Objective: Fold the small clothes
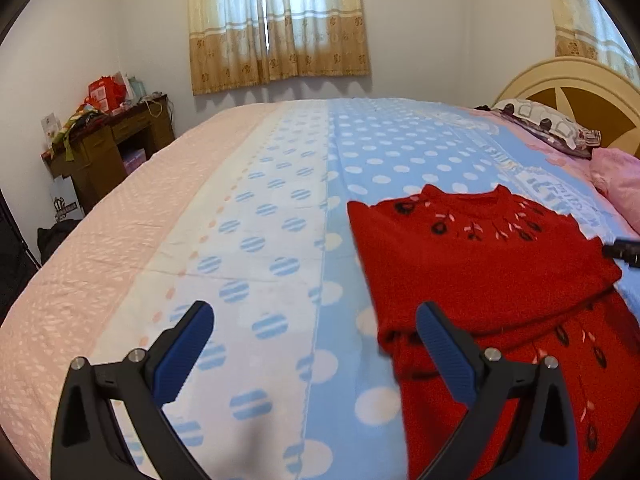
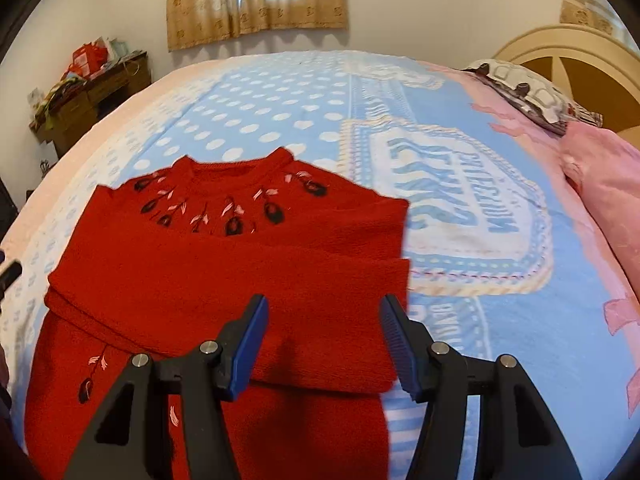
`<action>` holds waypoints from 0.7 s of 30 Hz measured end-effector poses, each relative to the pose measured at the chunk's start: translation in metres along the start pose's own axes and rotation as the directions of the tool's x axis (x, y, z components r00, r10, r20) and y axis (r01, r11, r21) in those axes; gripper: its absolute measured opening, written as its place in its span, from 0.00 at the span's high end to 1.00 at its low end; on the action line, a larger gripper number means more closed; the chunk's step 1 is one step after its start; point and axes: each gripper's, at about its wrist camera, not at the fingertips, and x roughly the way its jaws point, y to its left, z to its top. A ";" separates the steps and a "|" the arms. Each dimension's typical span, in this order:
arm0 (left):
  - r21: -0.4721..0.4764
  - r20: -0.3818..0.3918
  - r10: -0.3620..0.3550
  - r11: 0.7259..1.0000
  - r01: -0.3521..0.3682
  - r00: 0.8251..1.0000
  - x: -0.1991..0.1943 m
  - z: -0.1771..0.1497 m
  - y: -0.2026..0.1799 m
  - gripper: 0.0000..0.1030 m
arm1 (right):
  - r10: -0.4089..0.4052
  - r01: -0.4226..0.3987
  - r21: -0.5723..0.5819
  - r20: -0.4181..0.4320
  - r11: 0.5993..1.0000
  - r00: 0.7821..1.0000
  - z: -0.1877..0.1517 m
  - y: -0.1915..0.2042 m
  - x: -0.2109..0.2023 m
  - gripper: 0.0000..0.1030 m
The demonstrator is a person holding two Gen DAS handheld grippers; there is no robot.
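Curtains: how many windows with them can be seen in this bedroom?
2: one curtain on the far wall beyond the bed, another curtain above the headboard. More may be out of view.

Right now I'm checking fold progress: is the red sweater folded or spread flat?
Partly folded: the red sweater has a sleeve layer folded across its chest, hem still extended.

Both wrist cameras are looking steeply down and close along their fingers across the bed (image 1: 120, 240), sharing the red sweater (image 2: 224, 264) and curtained window (image 1: 276, 20).
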 end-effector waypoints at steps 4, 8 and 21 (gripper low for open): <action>0.023 -0.039 0.028 0.999 -0.027 0.999 0.019 0.001 -0.008 0.00 | -0.017 0.017 -0.011 -0.051 1.000 0.999 -0.010 -0.002 0.017 0.43; 0.059 -0.101 0.062 0.997 -0.056 0.993 0.042 -0.007 -0.014 0.00 | 0.004 -0.004 0.004 -0.063 1.000 0.998 -0.018 -0.010 0.024 0.43; 0.072 -0.143 0.069 0.996 -0.059 0.987 0.056 -0.022 -0.018 0.00 | 0.014 -0.012 0.020 -0.074 1.000 0.997 -0.022 -0.014 0.027 0.43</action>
